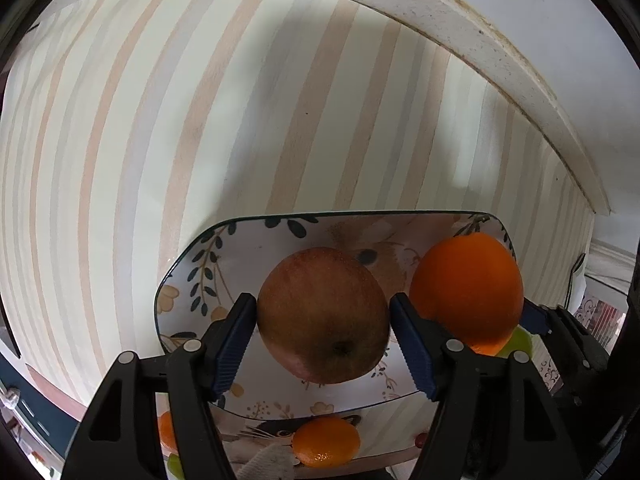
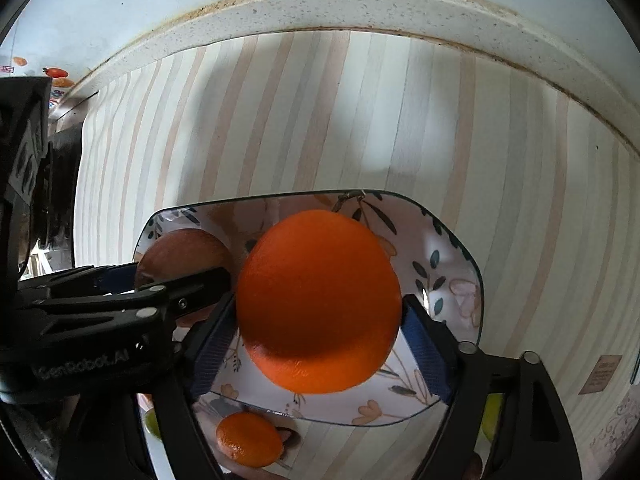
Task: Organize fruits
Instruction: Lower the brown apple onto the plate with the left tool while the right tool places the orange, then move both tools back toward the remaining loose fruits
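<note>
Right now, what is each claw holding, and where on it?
The left claw grips the apple across its sides, blossom end toward the camera. The right claw grips the orange across its widest part, above the plate.

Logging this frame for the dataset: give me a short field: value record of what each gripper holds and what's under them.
left gripper: shut on apple, pads on its two sides
right gripper: shut on orange
plate: floral print, dark rim, below both fruits
fruit-plate contact: cannot tell, either fruit
small orange: on a second patterned plate, nearer the cameras
green fruit: partly hidden behind the orange
surface: striped covering, speckled stone edge behind
</note>
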